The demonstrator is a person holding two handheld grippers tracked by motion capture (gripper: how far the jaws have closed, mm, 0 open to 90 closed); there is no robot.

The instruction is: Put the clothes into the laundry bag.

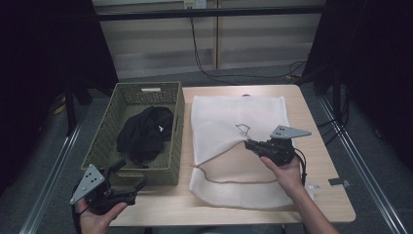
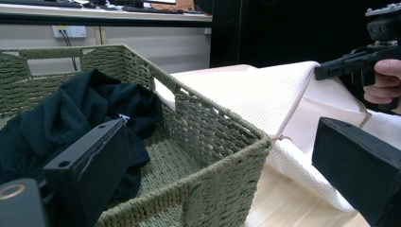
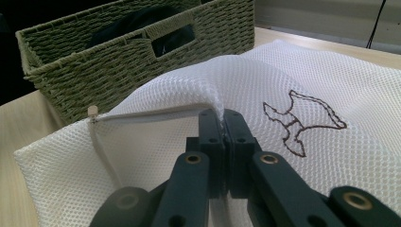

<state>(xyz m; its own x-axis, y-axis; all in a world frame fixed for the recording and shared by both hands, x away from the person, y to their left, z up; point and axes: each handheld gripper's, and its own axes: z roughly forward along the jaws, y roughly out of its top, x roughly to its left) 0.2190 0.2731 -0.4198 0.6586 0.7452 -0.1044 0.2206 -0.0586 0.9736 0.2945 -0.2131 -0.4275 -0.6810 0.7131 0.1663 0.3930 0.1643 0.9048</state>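
A white mesh laundry bag (image 1: 234, 126) lies on the wooden table (image 1: 321, 126), with a brown outline drawing (image 3: 302, 120) on it. My right gripper (image 1: 249, 144) is shut on the bag's upper layer (image 3: 213, 97) by the zipper edge and lifts it off the lower layer. The zipper's end (image 3: 92, 112) shows at the bag's left side. A green woven basket (image 1: 170, 161) stands left of the bag with a black garment (image 1: 145, 132) inside. My left gripper (image 1: 130, 177) is held open at the basket's near corner, its wide-apart jaws empty. That view has the right gripper (image 2: 326, 71) far off.
The basket's near rim (image 2: 208, 175) stands right before the left jaws. Black cables (image 1: 204, 58) run over the floor behind the table. A dark curtain hangs at both sides. A small white item (image 1: 311, 187) lies at the table's near right edge.
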